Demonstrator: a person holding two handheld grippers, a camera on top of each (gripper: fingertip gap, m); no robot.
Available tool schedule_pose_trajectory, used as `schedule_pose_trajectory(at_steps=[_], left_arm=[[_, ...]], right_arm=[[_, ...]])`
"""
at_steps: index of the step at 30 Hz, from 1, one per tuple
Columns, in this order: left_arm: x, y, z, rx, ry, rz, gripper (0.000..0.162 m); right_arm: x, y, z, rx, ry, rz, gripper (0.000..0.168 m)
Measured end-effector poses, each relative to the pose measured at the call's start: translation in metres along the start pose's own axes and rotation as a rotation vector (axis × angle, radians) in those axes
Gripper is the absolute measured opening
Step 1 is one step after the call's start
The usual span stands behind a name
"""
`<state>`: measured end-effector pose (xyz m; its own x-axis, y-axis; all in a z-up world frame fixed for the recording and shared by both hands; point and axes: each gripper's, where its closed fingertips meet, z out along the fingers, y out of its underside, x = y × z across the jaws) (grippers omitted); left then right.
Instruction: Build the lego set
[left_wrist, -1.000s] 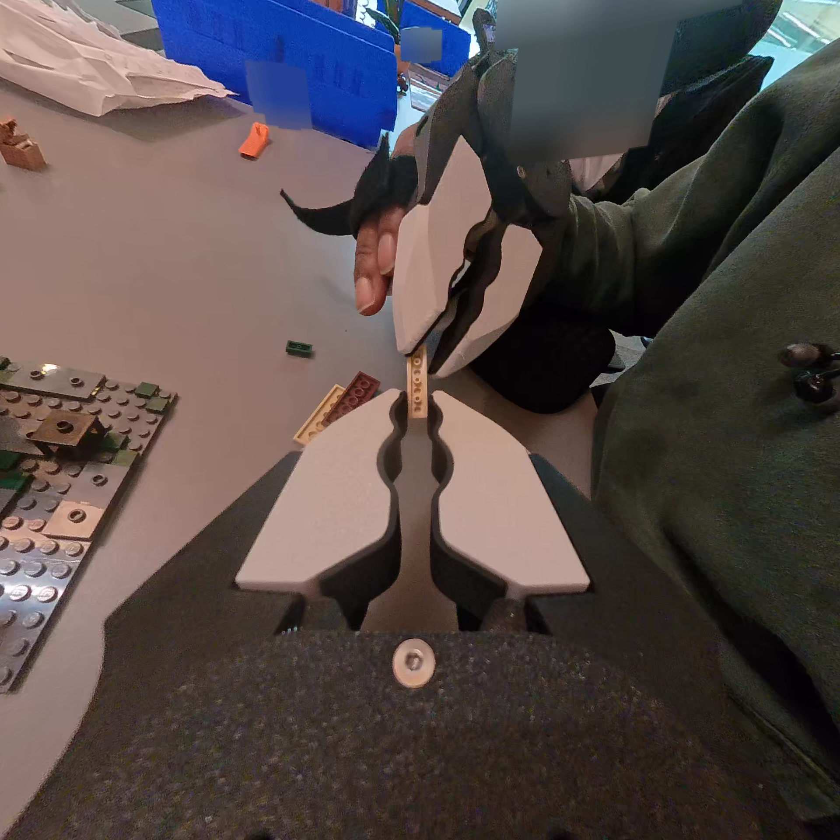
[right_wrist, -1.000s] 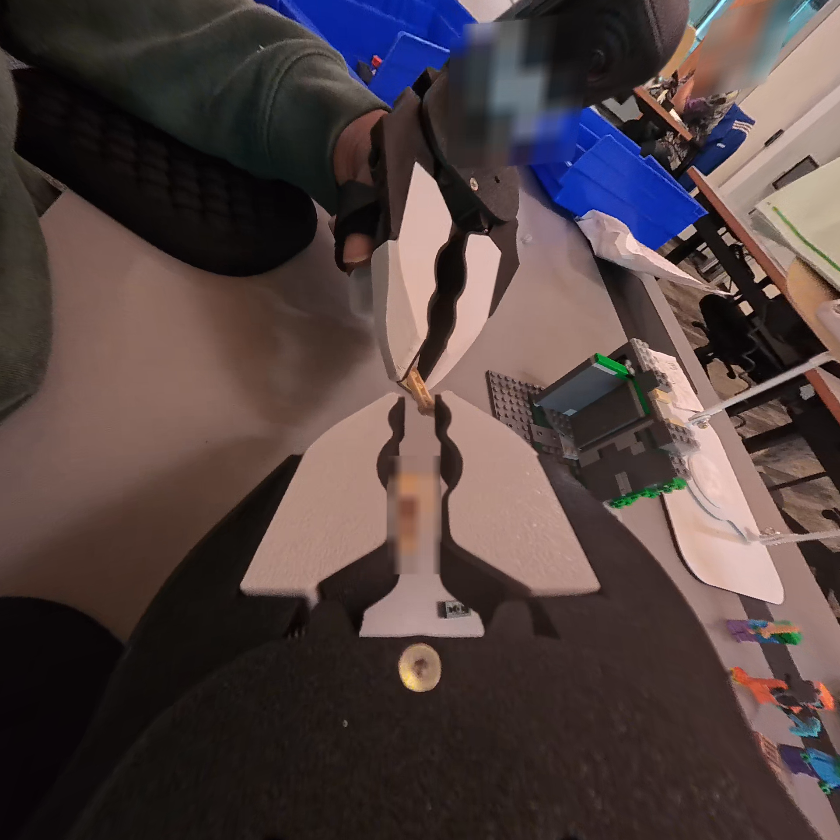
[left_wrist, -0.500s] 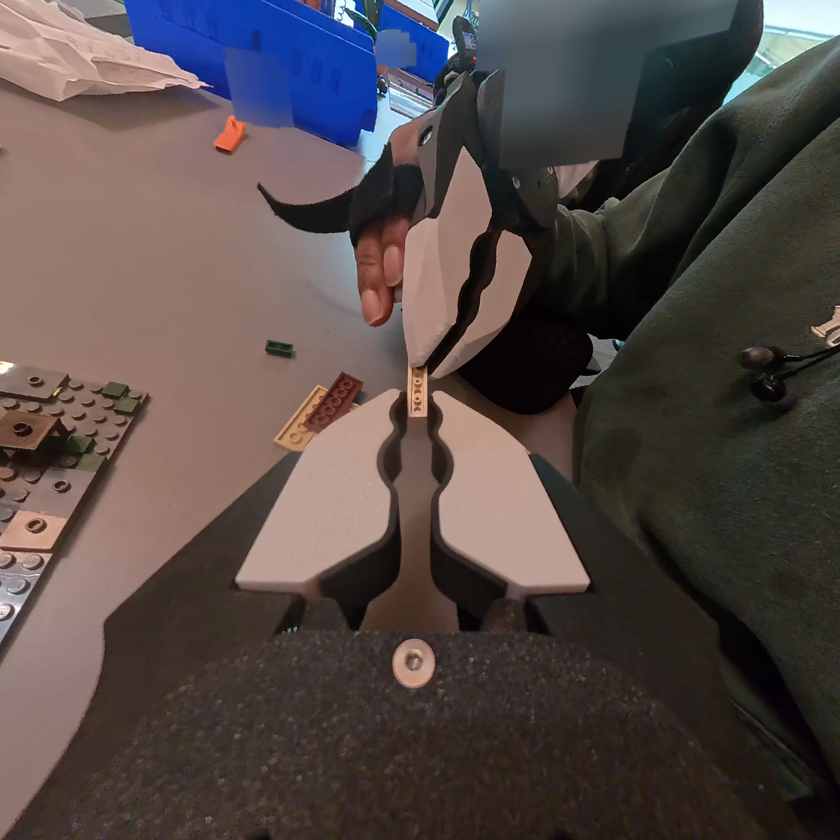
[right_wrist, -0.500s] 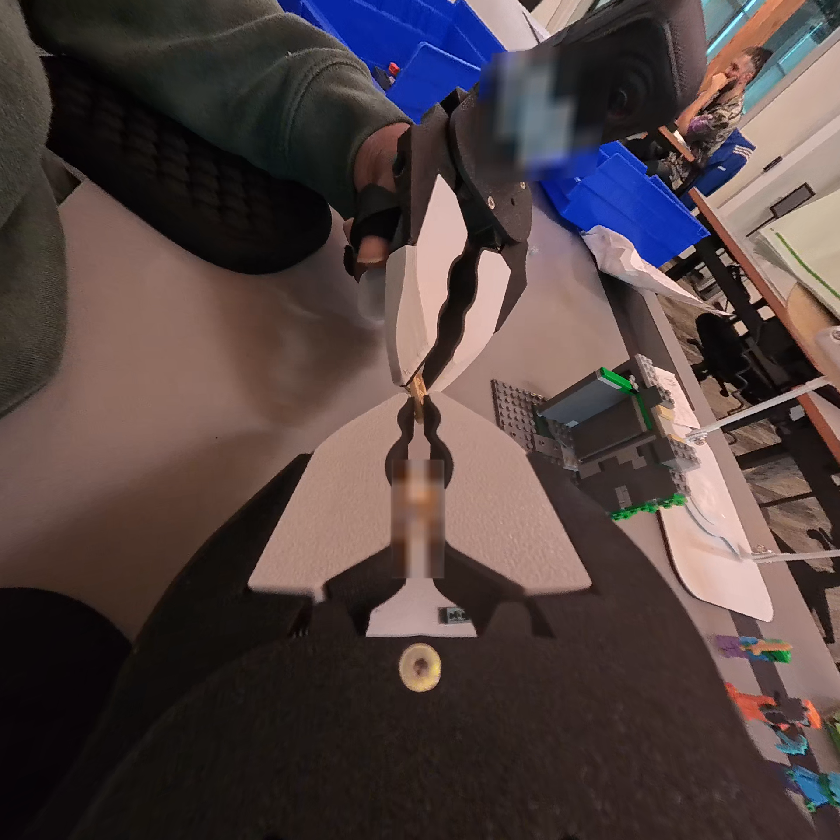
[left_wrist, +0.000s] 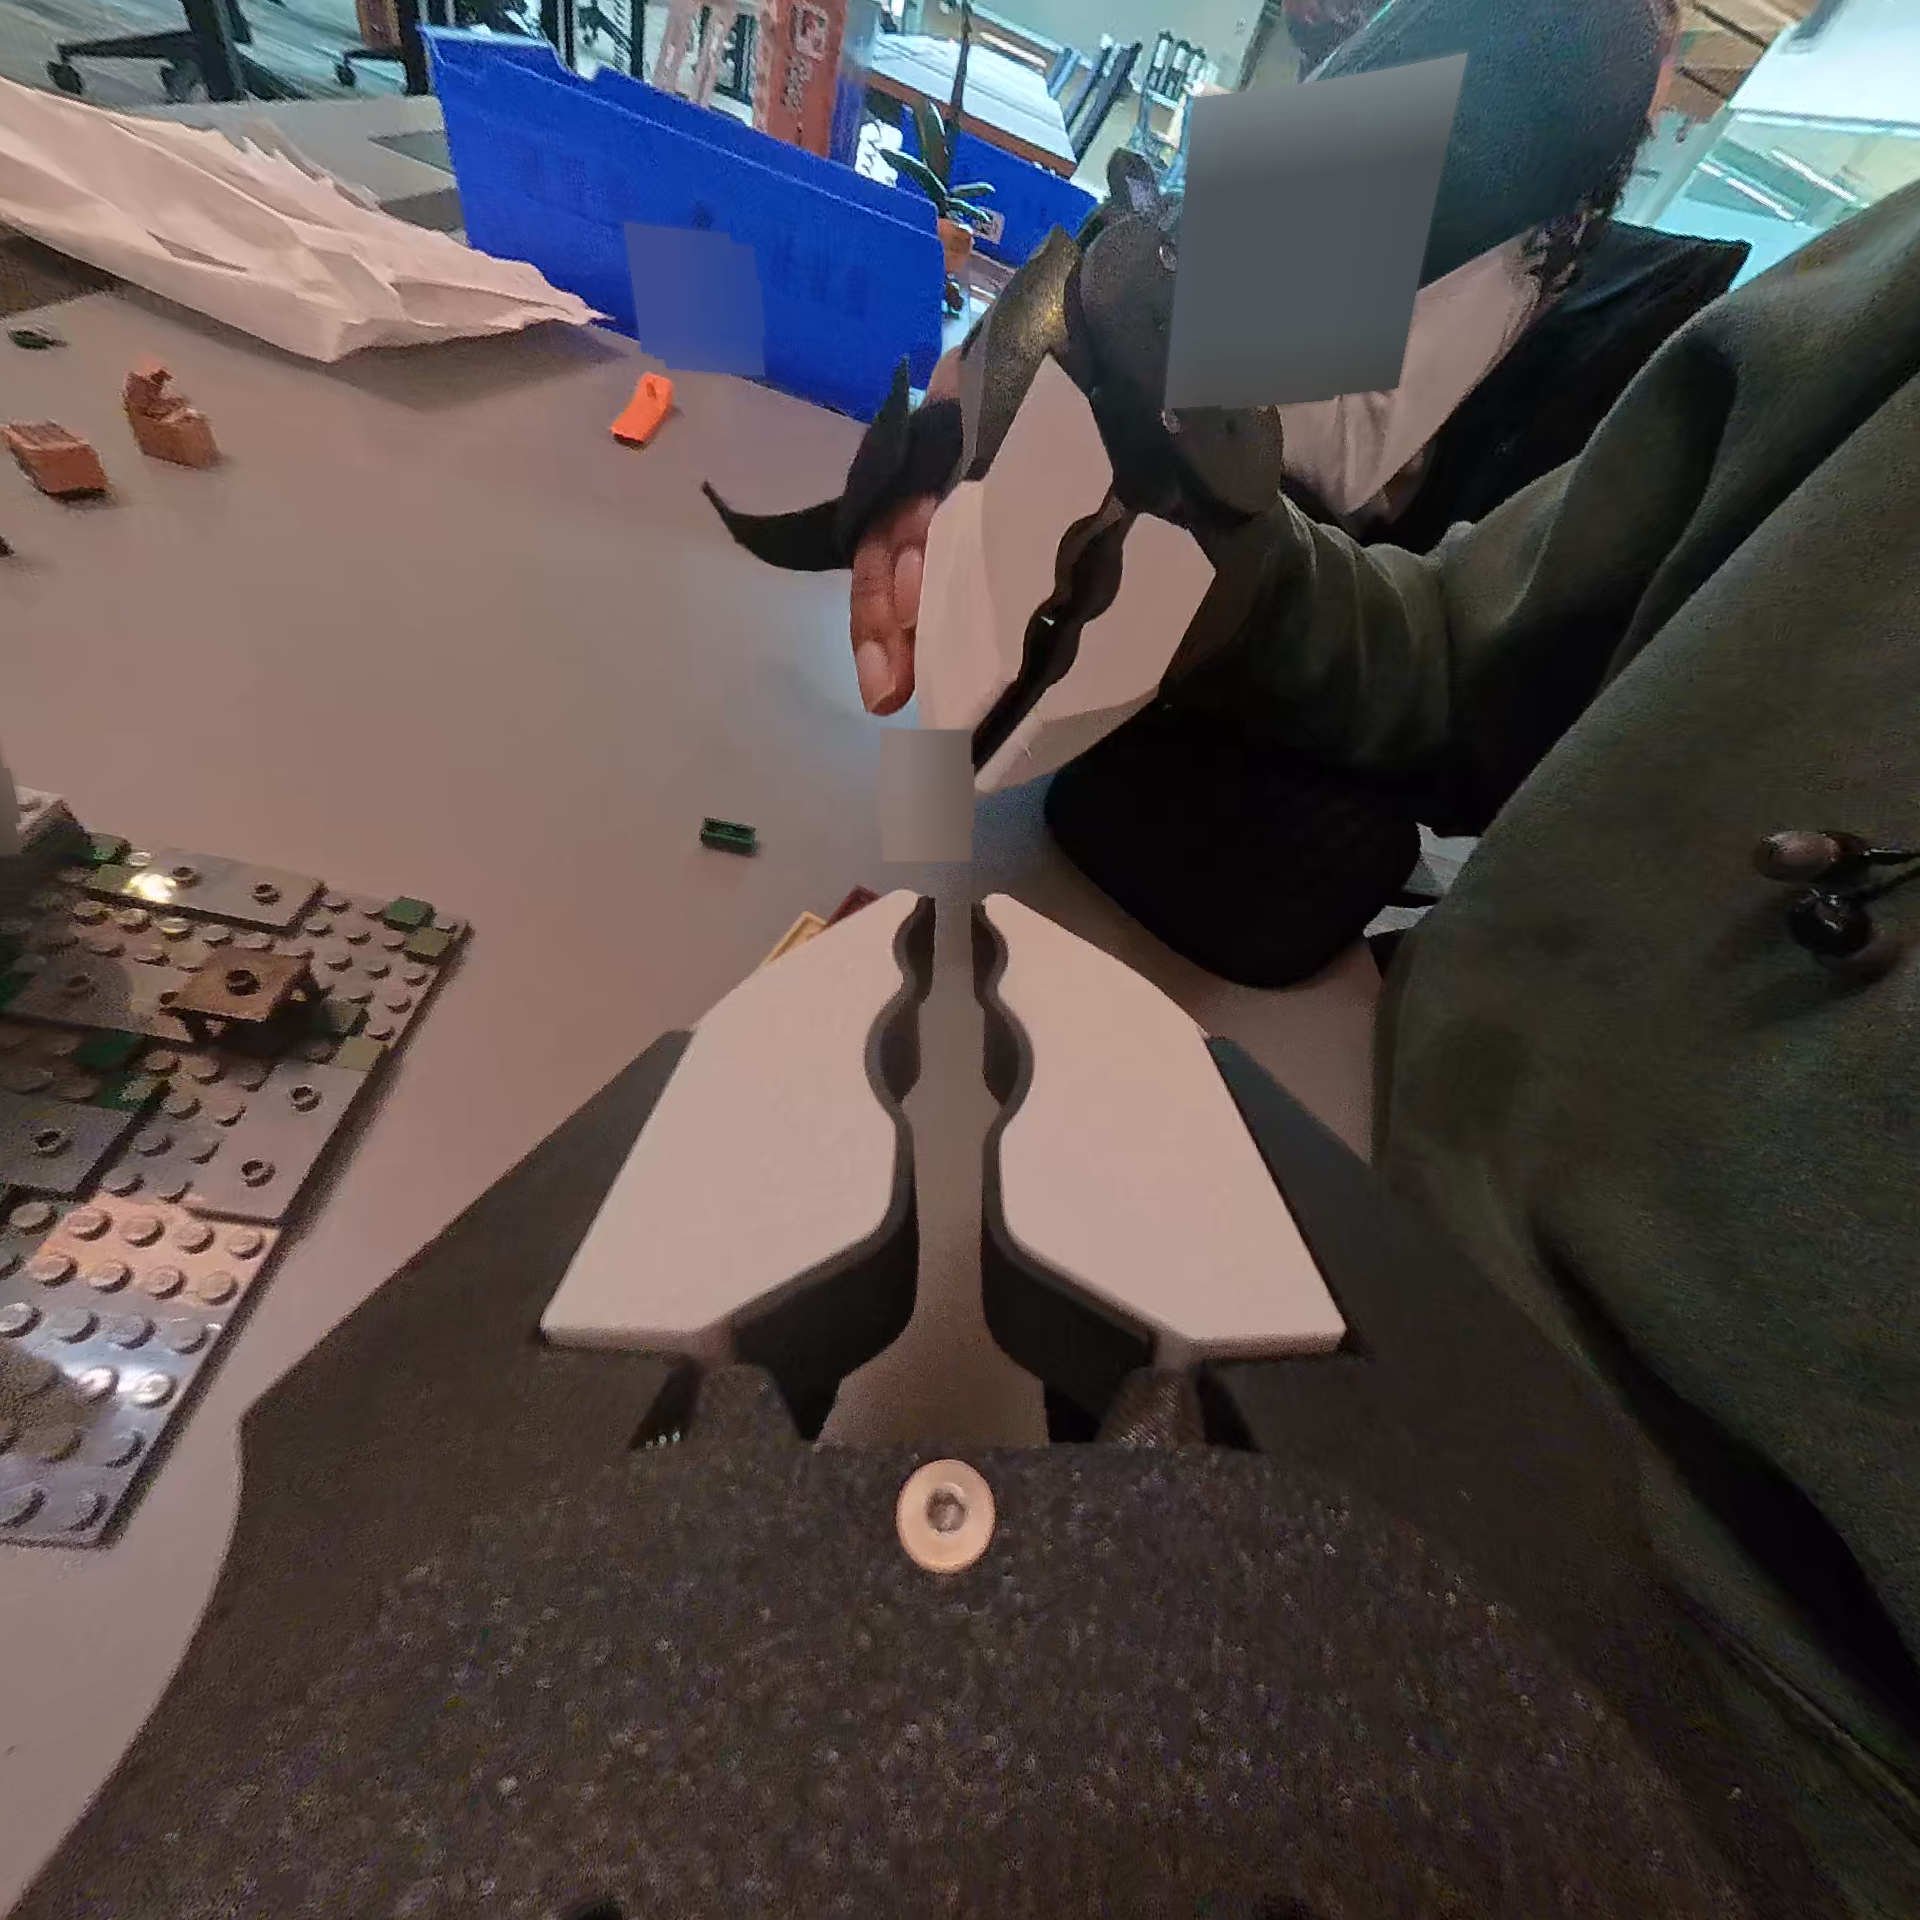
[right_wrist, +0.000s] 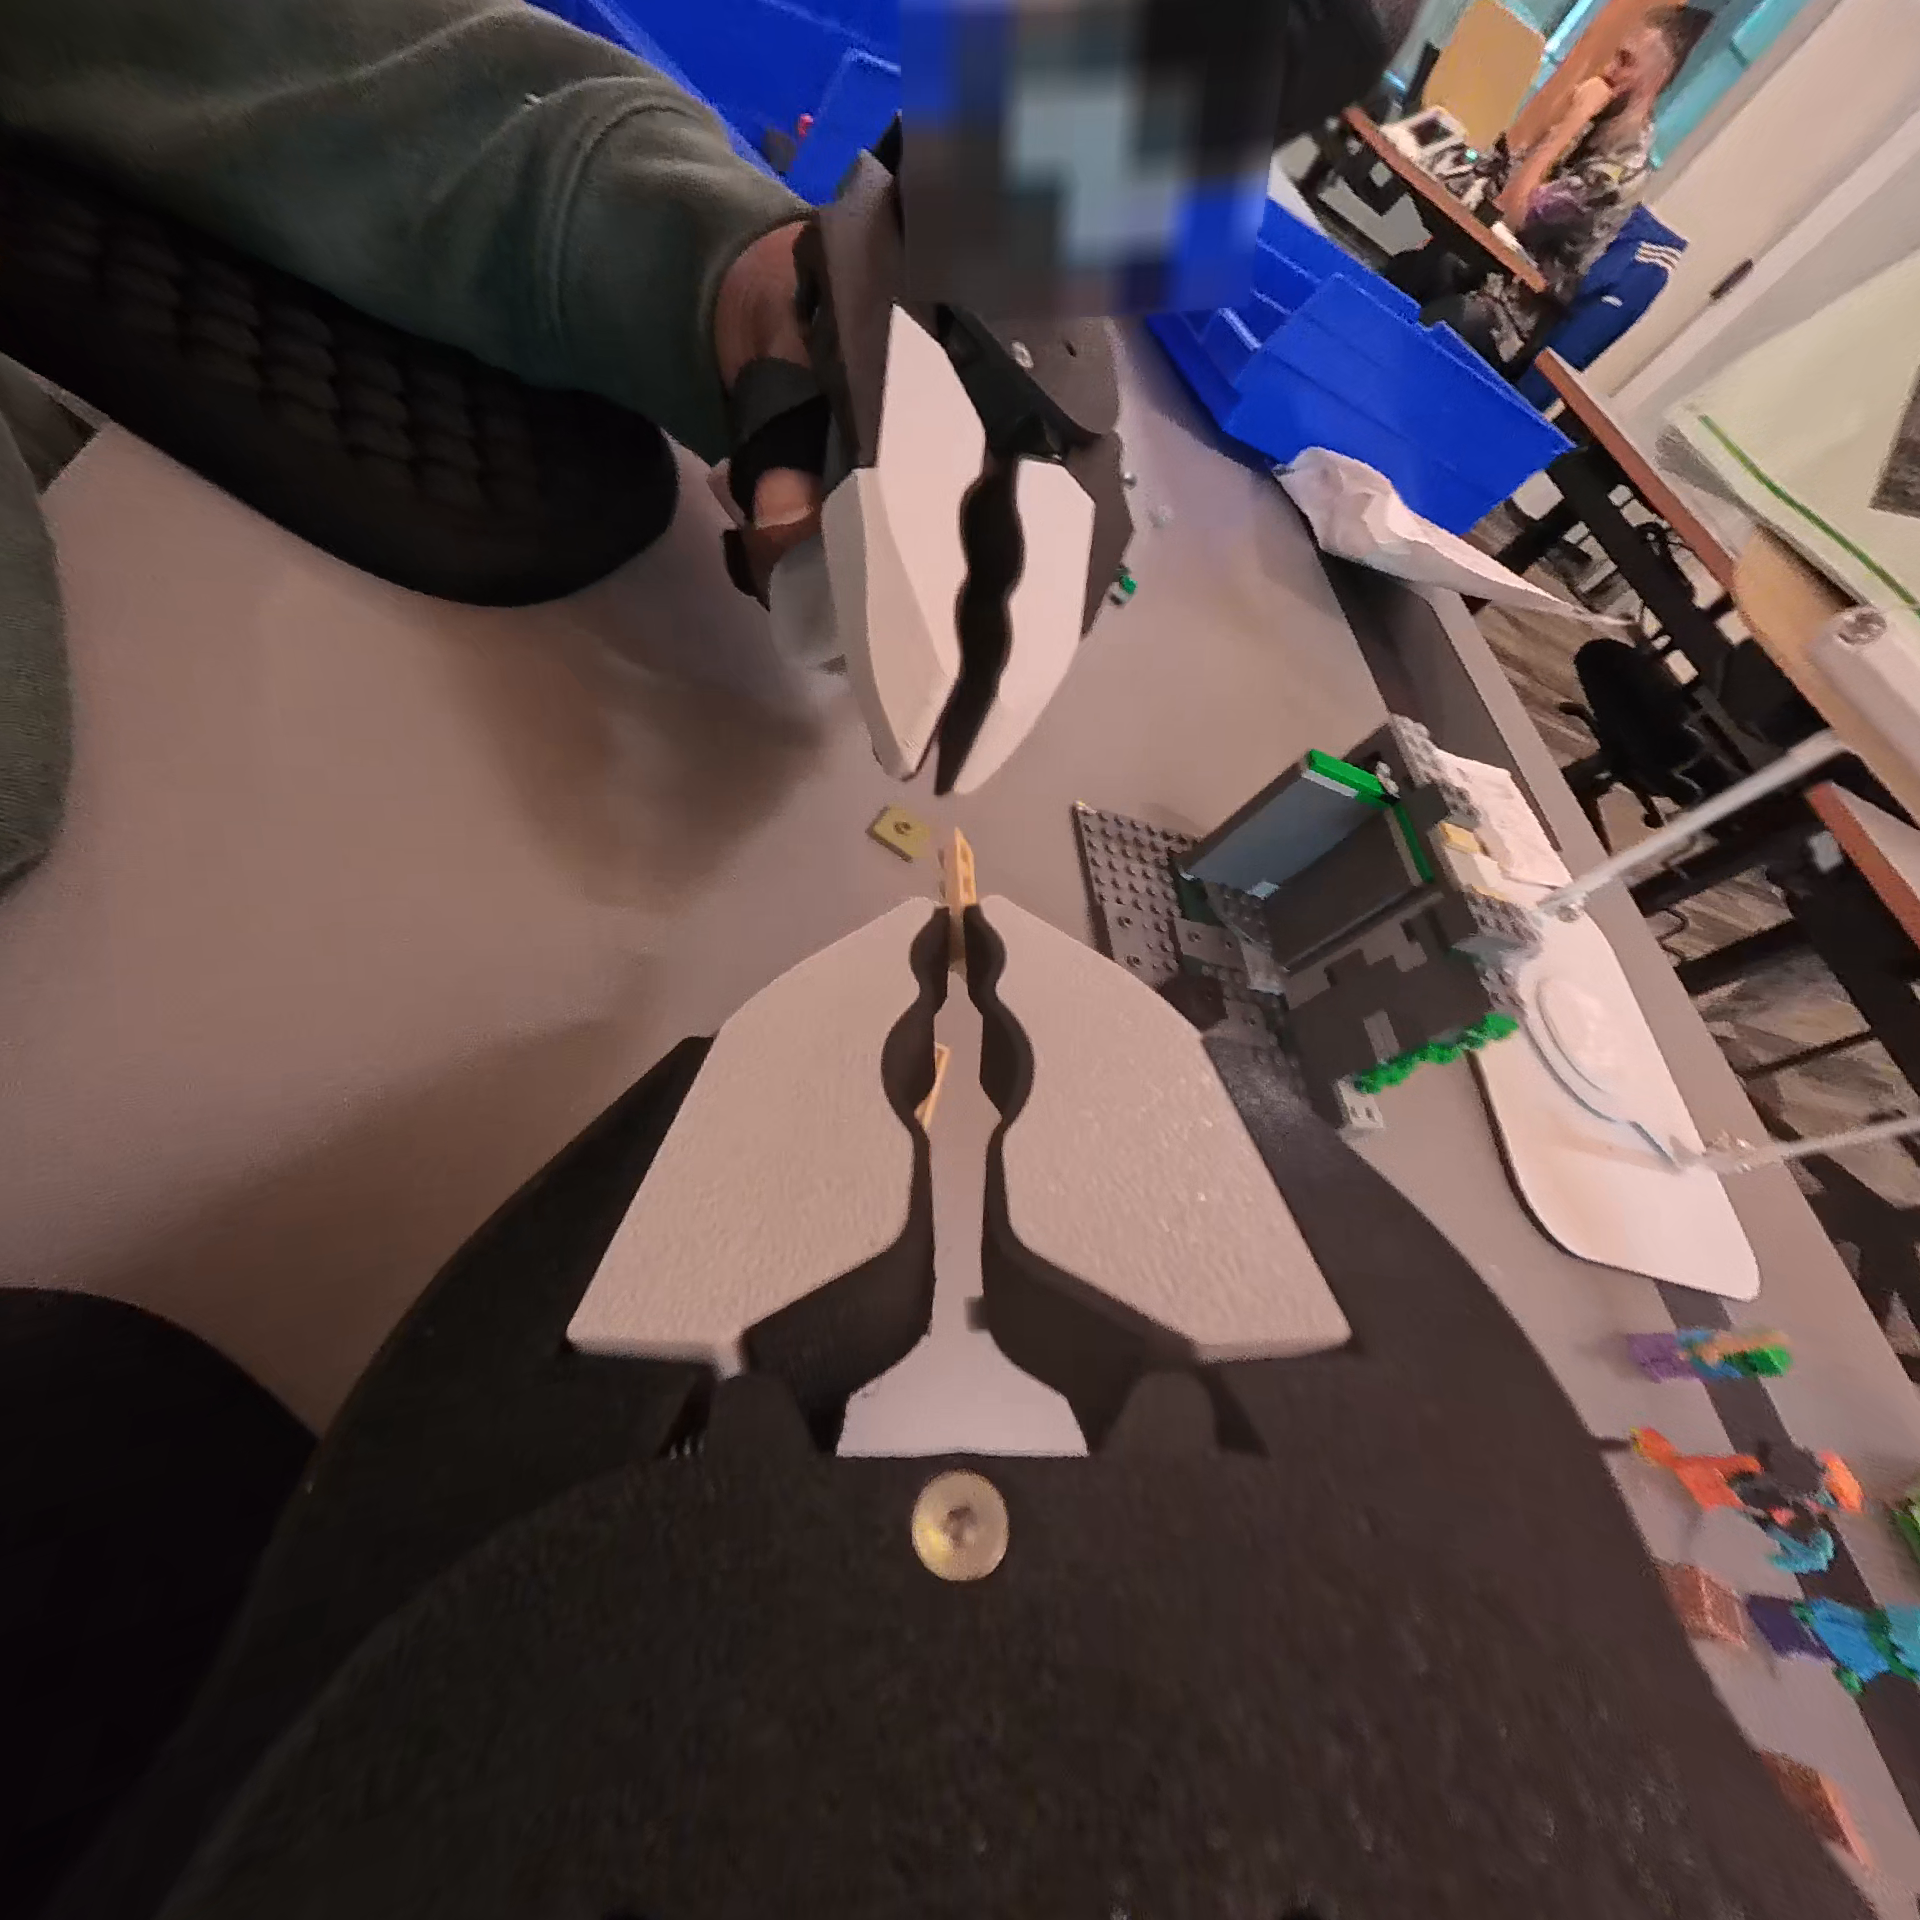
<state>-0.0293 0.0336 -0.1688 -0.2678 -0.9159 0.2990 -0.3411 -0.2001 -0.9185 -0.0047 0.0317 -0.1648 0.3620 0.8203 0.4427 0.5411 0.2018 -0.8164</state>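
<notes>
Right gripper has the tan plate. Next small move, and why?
Probably swing the right gripper toward the grey build: the tan plate sits pinched in its tips, and the left gripper hangs clear of it.

My fingers (left_wrist: 790, 1143) look matt, finely grained grey plastic; the mount's screw (left_wrist: 944, 1525) is shiny metal. The desk (left_wrist: 416, 644) reads smooth and matt, the studded baseplate (left_wrist: 156, 1174) glossy (catching light), the paper (left_wrist: 239, 239) crumpled.
</notes>
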Motion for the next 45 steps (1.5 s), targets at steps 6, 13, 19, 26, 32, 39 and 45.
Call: schedule_pose_trajectory(at_steps=[6,13,19,26,32,39,45], left_arm=[[-0.006,0.0,0.0,0.001,-0.044,0.031,0.008],[-0.01,0.007,0.007,-0.058,-0.142,0.19,0.017],[-0.005,0.013,0.016,-0.116,-0.194,0.36,0.017],[0.002,0.012,0.021,-0.139,-0.24,0.54,0.015],[0.009,0.009,0.022,-0.119,-0.233,0.579,0.003],[0.012,0.007,0.023,-0.107,-0.226,0.587,0.0],[0.012,0.004,0.021,-0.083,-0.227,0.58,0.006]], right_arm=[[0.015,0.013,-0.01,-0.022,0.04,0.061,0.003],[0.005,0.02,-0.004,-0.037,-0.026,0.096,0.003],[-0.008,0.015,0.001,-0.012,-0.099,0.118,0.003],[-0.017,0.008,0.004,0.018,-0.156,0.154,0.003],[-0.022,0.007,0.005,0.013,-0.183,0.169,0.003],[-0.023,0.007,0.006,0.011,-0.188,0.174,0.003],[-0.019,0.008,0.004,0.008,-0.172,0.18,0.003]])
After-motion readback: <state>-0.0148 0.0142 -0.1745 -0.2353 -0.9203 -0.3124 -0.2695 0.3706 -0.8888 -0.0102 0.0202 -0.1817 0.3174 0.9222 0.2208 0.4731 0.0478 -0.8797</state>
